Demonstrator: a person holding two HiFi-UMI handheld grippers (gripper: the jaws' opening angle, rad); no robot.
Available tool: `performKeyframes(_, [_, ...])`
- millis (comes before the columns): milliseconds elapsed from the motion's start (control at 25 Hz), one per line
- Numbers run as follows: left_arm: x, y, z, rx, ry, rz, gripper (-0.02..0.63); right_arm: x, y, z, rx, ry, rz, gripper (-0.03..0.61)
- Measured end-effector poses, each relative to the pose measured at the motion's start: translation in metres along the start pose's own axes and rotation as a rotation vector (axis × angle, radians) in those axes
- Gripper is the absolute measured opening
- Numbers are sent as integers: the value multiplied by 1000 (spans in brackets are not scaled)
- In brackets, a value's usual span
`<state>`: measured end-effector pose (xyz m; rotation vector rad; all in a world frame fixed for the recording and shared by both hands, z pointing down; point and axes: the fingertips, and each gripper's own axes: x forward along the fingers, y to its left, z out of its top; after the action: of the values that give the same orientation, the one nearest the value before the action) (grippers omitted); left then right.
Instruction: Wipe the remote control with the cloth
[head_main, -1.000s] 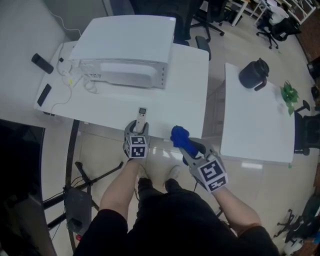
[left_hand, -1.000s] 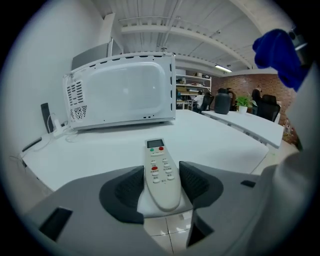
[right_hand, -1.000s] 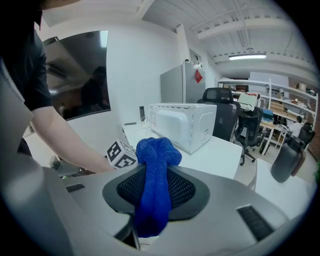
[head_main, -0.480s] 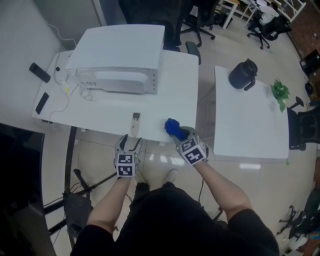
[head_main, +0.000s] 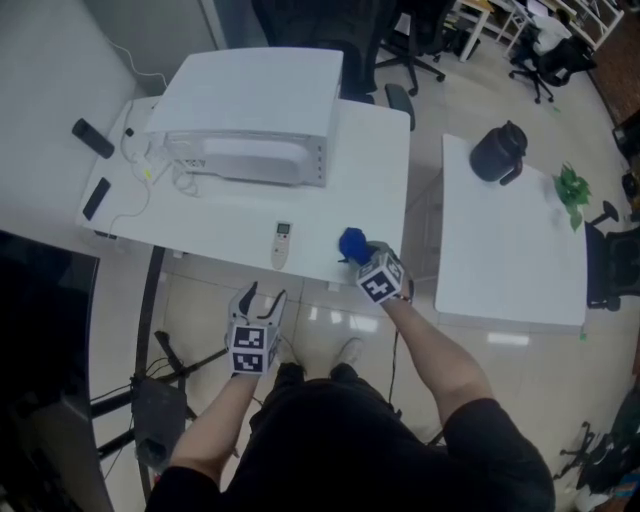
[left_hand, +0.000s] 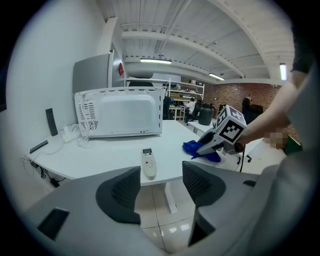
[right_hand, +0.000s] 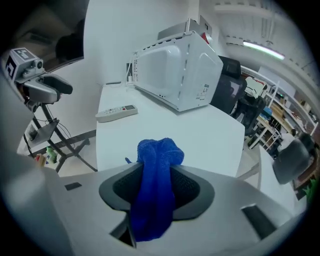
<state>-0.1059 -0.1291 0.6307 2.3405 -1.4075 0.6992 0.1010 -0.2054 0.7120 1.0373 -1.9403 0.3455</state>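
Right gripper (right_hand: 157, 192): jaws part-way apart and just been opening, with the blue cloth (right_hand: 156, 165) between them. The dark pads lie against the two sides of the bunched fabric.
Cloth: a folded wad sticks out past the jaw tips and a tail hangs back through the gap. In the head view it sits at the front edge of the white table (head_main: 215, 215).
Left gripper (left_hand: 160, 187): jaws spread wide, having just eased in a little, with nothing between them. It is held off the table's front edge, over the floor, clear of everything.
Remote control (head_main: 282, 243): white, lying flat near the front edge with its button face up. It is just left of the cloth and not touching it. It lies ahead of the left gripper and apart from it.
Marker cubes: each gripper carries a cube with black-and-white square patterns and no lettering.
Microwave (head_main: 250, 110): white, at the back of the same table, well behind the remote. A label on its side shows in the right gripper view but is too small to read.
Remote's print: button markings too small to read.
Neighbouring table: a black kettle (head_main: 500, 152) and a small green plant (head_main: 574, 186).
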Motion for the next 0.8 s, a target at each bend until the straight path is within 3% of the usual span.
performKeyframes(160, [-3, -5, 10, 11, -26, -14, 268, -13, 2, 1, 34, -36, 11, 219])
performKeyframes(360, [-19, -27, 50, 48, -108, -71, 268, -94, 14, 48, 76, -267, -18, 219])
performKeyframes(600, [-64, -73, 107, 111, -237, -166, 268, -203, 73, 99, 90, -502, 58, 218])
performKeyframes(720, [-89, -90, 127, 159, -293, -188, 231, -238, 87, 109, 93, -569, 76, 208])
performKeyframes(800, [-102, -99, 135, 180, -319, -187, 185, -254, 91, 109, 76, -601, 75, 165])
